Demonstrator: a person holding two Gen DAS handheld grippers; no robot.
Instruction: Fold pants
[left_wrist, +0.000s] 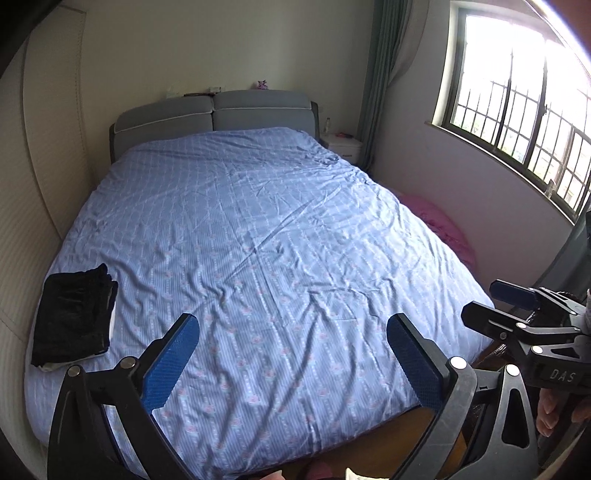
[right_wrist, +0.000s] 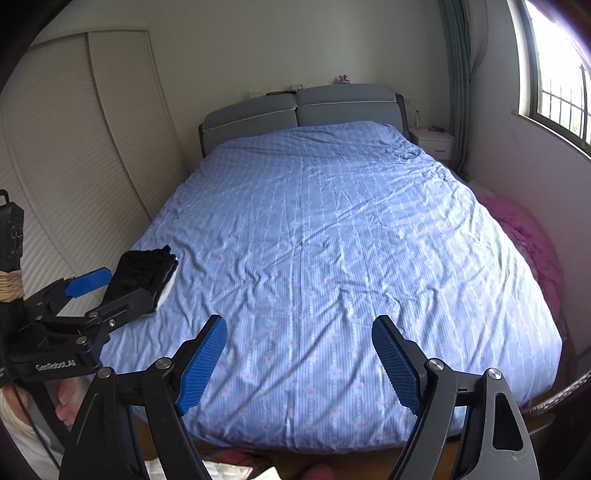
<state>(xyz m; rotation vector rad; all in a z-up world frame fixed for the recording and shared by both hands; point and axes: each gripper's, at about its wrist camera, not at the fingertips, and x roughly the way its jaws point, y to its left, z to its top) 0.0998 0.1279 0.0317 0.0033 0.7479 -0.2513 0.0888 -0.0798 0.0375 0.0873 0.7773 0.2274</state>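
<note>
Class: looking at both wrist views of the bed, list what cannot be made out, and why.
- Folded black pants: right wrist view, partly hidden by left gripper.
- White item beneath pants: only an edge shows.
- Headboard items: too small.
- Outside the window: overexposed.

Bed (left_wrist: 266, 229) spread with blue cover, broad open stretch across the middle and far half, nothing lying on it there. Near left corner taken by folded black pants (left_wrist: 74, 317) on something white (a low stack, easy to pass over). Left side hemmed by slatted wardrobe doors (right_wrist: 74, 147) close against the bed edge. Far end blocked by grey headboard (left_wrist: 221, 114). Right side: narrow gap to the wall under the window (left_wrist: 517, 92), partly filled by a pink bundle (right_wrist: 532, 243); white nightstand (right_wrist: 432, 142) at far right corner. Both grippers, left gripper (left_wrist: 291, 358) and right gripper (right_wrist: 299, 362), hang over the near edge, jaws apart, nothing between them
</note>
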